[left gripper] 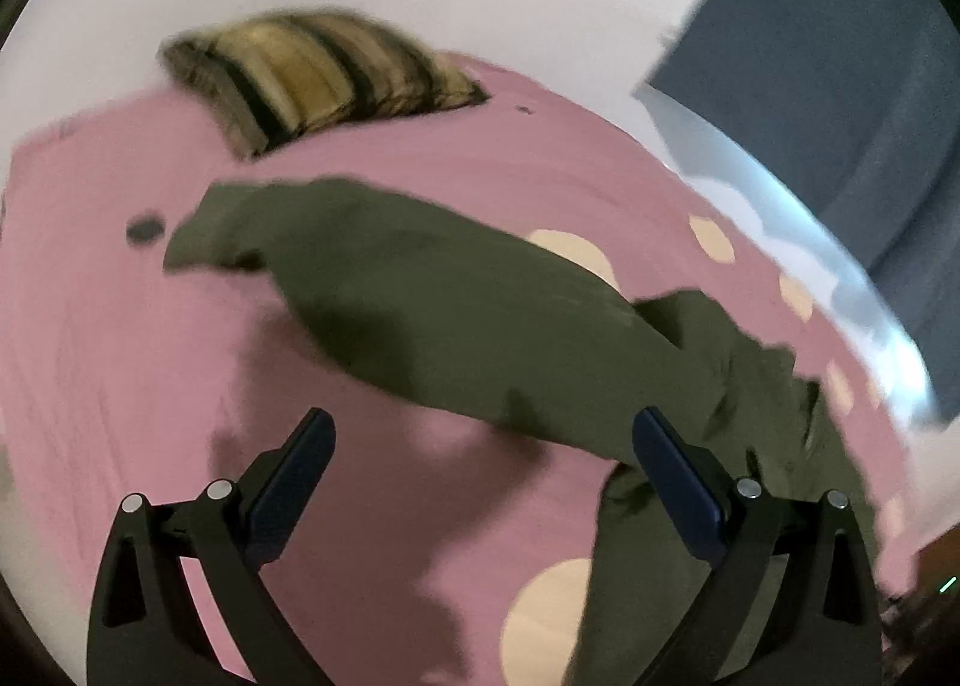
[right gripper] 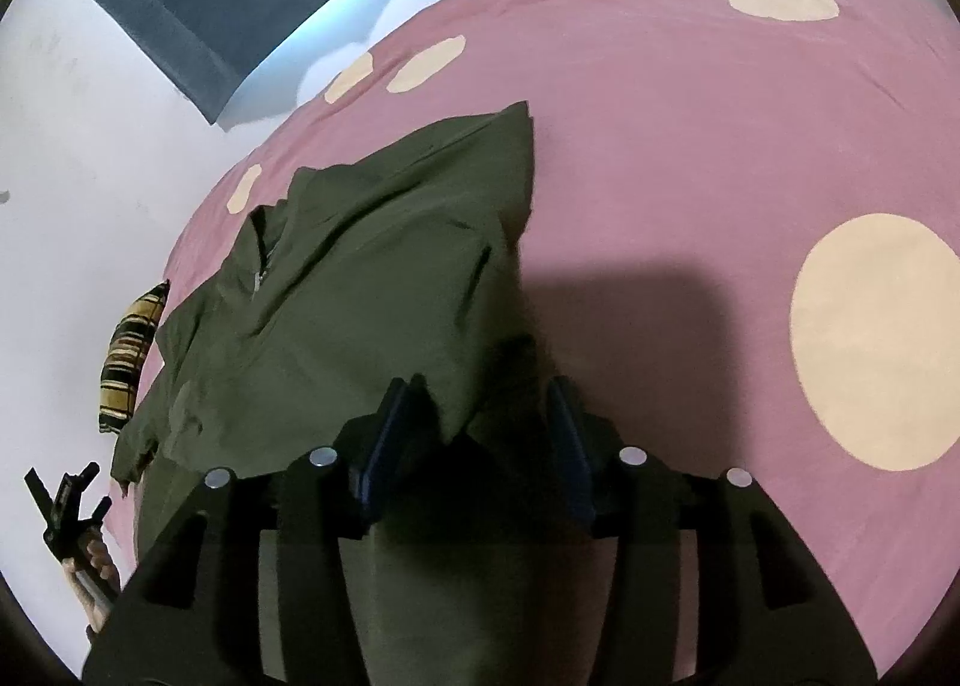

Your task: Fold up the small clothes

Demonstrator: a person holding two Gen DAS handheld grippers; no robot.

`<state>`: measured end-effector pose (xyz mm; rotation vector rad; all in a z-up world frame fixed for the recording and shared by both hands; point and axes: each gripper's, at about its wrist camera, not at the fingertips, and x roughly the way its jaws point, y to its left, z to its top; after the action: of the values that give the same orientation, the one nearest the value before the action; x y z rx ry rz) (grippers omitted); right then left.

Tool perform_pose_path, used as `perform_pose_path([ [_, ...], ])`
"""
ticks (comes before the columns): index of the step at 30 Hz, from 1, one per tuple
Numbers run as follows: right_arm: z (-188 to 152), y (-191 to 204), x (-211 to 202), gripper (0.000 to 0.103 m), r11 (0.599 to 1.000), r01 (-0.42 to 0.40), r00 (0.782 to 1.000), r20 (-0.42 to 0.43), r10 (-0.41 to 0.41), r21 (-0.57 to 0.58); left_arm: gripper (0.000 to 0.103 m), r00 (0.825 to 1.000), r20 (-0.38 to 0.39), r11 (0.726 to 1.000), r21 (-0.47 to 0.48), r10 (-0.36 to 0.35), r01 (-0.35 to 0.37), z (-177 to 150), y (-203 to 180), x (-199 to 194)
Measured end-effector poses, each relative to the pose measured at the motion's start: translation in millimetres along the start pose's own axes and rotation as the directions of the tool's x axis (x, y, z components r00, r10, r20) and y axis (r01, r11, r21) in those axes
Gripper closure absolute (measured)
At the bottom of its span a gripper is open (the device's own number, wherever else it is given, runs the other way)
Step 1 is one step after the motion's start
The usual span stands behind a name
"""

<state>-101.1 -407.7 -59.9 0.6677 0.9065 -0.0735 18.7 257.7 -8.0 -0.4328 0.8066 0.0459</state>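
An olive-green zip jacket [left gripper: 456, 314] lies spread and rumpled on a pink bedsheet with cream dots [left gripper: 120, 326]. My left gripper [left gripper: 480, 434] is open and empty, held above the sheet with the jacket's lower edge just beyond its right finger. In the right wrist view the jacket [right gripper: 336, 314] fills the centre left, its zip visible. My right gripper [right gripper: 480, 404] is open, its jaws astride a corner of the jacket's hem without closing on it. The left gripper [right gripper: 66, 506] shows at the far left, held by a hand.
A yellow and black striped pillow [left gripper: 324, 74] lies at the far end of the bed; it also shows in the right wrist view [right gripper: 129, 356]. A white wall and a dark blue panel [left gripper: 840, 86] border the bed. The pink sheet [right gripper: 690, 146] stretches to the right.
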Motion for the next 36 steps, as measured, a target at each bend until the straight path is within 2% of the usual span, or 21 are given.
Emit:
perform_pose_path([
  [4, -1.5, 4.7, 0.3, 0.052, 1.000, 0.010, 1.000, 0.002, -0.010, -0.011, 0.004, 0.998, 0.002, 0.989, -0.135, -0.055, 0.055, 10.7, 41.3, 6.7],
  [10, -4.6, 8.2, 0.9, 0.050, 1.000, 0.021, 1.000, 0.006, -0.021, -0.015, 0.004, 0.991, 0.017, 0.944, -0.302, -0.132, 0.131, 31.2, 86.6, 27.0],
  [16, -7.4, 10.3, 4.2, 0.046, 0.999, 0.034, 0.999, 0.006, -0.034, -0.014, 0.004, 0.988, 0.015, 0.904, -0.401, -0.153, 0.146, 52.2, 114.2, 55.6],
  [23, -8.6, 12.0, 7.6, 0.042, 0.999, 0.045, 0.999, 0.011, -0.045, -0.006, 0.007, 0.986, 0.012, 0.870, -0.469, -0.167, 0.153, 72.8, 125.4, 71.9],
  [24, -8.3, 12.1, 8.4, 0.042, 0.999, 0.045, 0.999, 0.012, -0.045, -0.005, 0.010, 0.986, 0.007, 0.867, -0.475, -0.168, 0.151, 73.4, 126.9, 72.6],
  [26, -8.7, 12.9, 9.6, 0.041, 0.999, 0.046, 0.999, 0.016, -0.046, -0.002, 0.059, 0.981, -0.012, 0.867, -0.470, -0.193, 0.165, 74.4, 126.9, 76.3],
  [27, -8.6, 13.1, 10.1, 0.041, 0.999, 0.047, 0.999, 0.018, -0.047, -0.001, 0.070, 0.973, -0.052, 0.869, -0.461, -0.225, 0.177, 75.1, 125.5, 83.4],
  [28, -7.9, 13.2, 11.0, 0.040, 0.999, 0.048, 0.999, 0.019, -0.048, -0.001, 0.091, 0.972, -0.068, 0.869, -0.464, -0.226, 0.169, 75.1, 126.3, 86.5],
  [30, -7.5, 13.3, 11.8, 0.040, 0.999, 0.048, 0.999, 0.022, -0.048, -0.001, 0.098, 0.977, -0.094, 0.881, -0.454, -0.194, 0.132, 73.5, 123.1, 88.5],
  [32, -7.1, 12.5, 11.9, 0.040, 0.999, 0.044, 0.999, 0.027, -0.044, 0.003, 0.101, 0.985, -0.089, 0.909, -0.405, -0.150, 0.101, 77.1, 114.0, 82.5],
  [34, -6.6, 11.1, 11.5, 0.040, 0.999, 0.039, 0.999, 0.027, -0.039, 0.007, 0.102, 0.995, -0.057, 0.946, -0.320, -0.084, 0.062, 83.9, 93.3, 67.1],
  [36, -7.6, 10.2, 10.0, 0.040, 0.999, 0.035, 0.999, 0.030, -0.036, 0.011, 0.102, 0.999, -0.016, 0.971, -0.235, -0.051, 0.046, 89.3, 68.1, 49.3],
])
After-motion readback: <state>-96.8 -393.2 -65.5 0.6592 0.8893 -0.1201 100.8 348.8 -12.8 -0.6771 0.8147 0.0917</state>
